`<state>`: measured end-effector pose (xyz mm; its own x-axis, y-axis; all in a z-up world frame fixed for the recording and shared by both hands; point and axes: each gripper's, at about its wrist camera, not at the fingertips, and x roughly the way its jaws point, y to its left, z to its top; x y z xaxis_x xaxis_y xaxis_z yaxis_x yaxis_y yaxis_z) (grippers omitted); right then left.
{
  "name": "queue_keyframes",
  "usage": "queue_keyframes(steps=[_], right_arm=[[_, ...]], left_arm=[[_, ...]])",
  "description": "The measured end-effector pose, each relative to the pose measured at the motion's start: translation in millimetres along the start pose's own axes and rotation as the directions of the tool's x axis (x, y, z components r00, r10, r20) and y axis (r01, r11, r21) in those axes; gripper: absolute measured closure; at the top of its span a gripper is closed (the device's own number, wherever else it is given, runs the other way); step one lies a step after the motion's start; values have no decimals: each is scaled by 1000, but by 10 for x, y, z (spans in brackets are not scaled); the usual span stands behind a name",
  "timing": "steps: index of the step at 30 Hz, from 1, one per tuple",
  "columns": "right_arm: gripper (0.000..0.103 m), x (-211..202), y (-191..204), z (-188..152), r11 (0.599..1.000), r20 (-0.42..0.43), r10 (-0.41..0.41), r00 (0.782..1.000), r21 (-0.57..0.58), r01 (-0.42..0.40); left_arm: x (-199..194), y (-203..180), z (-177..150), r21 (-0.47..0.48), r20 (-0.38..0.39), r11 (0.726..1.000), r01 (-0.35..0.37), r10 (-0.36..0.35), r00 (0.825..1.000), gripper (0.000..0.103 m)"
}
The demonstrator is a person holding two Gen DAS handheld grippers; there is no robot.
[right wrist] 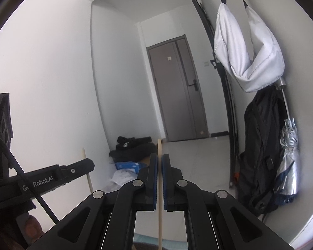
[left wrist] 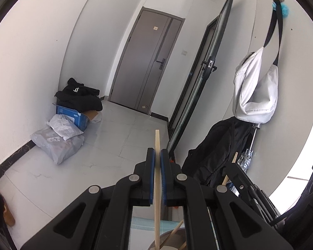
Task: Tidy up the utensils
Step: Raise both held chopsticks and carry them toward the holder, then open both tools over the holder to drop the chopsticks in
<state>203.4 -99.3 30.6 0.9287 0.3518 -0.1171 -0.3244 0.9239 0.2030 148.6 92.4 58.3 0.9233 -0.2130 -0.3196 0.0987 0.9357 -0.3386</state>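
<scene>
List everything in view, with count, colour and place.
pale wooden chopstick: one in each gripper, upright
round grey holder: one, below left gripper, more sticks inside
grey door: one, far end
black clothes pile: one, on blue box, floor corner
white hanging bag: one, right wall
black backpack: one, below bag
silver folded umbrella: one, beside backpack
left gripper: black, shut on chopstick
right gripper: black, shut on chopstick

surface: grey tiled floor (left wrist: 106, 137) | on it: blue box (left wrist: 73, 117), grey plastic parcels (left wrist: 58, 143), against wall
</scene>
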Motion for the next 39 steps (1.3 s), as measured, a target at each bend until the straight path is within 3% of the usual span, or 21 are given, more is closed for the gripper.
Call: queue_keyframes(steps=[15, 24, 26, 31, 36, 37, 39], right_arm=[[100, -221, 30, -140, 997, -136, 76, 988, 15, -74], [97, -299, 1, -266, 992, -277, 127, 953, 47, -118], [97, -325, -7, -311, 992, -310, 124, 943, 42, -117], [95, -519, -70, -331, 993, -322, 115, 940, 50, -104], [73, -776, -139, -241, 994, -305, 104, 947, 61, -90], [72, -809, -146, -221, 994, -302, 101, 948, 64, -86], [70, -929, -168, -184, 994, -295, 96, 951, 71, -78]], left_arm=[[-142, -75, -198, 52, -93, 998, 20, -15, 996, 101], [-135, -137, -316, 66, -256, 995, 78, -59, 965, 100], [-175, -134, -328, 61, -269, 996, 69, -50, 962, 96], [-371, -119, -316, 31, -257, 999, 37, -28, 966, 62], [-581, -118, -325, 33, -235, 999, -18, 25, 972, 43], [-619, -120, -327, 36, -231, 999, -32, 40, 972, 34], [-700, -122, -335, 42, -219, 997, -58, 66, 973, 28]])
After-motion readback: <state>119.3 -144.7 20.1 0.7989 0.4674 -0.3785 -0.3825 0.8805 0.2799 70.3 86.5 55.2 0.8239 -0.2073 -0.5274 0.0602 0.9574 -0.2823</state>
